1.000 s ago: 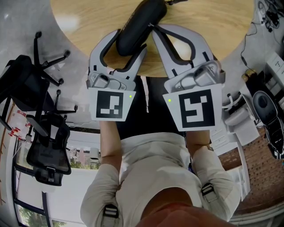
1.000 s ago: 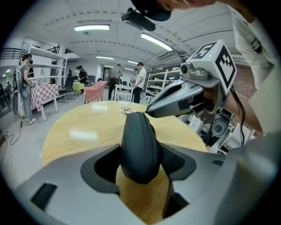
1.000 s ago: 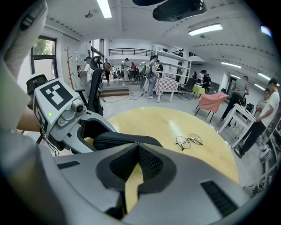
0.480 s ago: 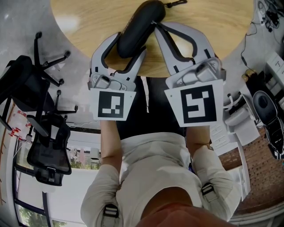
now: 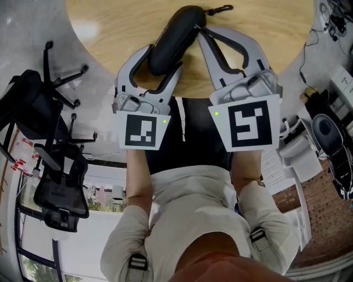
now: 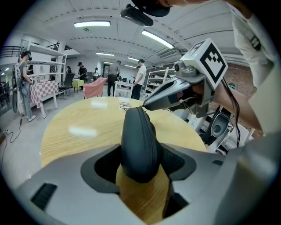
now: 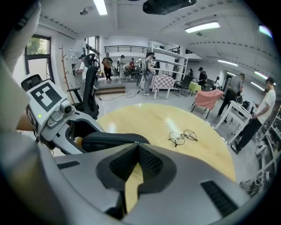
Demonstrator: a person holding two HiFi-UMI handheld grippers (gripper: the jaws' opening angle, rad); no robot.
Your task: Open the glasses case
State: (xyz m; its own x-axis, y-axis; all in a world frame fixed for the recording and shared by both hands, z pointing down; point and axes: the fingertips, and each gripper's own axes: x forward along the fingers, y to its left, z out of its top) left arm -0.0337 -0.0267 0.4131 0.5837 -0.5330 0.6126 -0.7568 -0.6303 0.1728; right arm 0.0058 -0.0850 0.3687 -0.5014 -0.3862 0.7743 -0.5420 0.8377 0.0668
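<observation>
Black zip-up glasses case lies on the round wooden table, near the person's edge, angled w/ its far end toward the middle of the top. It's closed, zip seam running along its upper side.

L side: left gripper is clamped across the case's near end, one jaw on each flank, pads pressing the shell, the rounded end poking back btwn them. The jaws stand wide bc the case is wide.

R side: right gripper has its jaws brought together, tips meeting right at the zip line on the case's far half and touching it. Whether a zip pull is pinched btwn those tips I can't tell; too small.

A short strap loop trails off the case's far end onto the wood. Both tools slope down toward the table, marker cubes facing up at the person's head.

Further out on the tabletop, well apart from the case, sits a pair of wire-rimmed spectacles. Black office chairs stand beside the table on the person's left. Other ppl stand about near shelving at the back of the room.
</observation>
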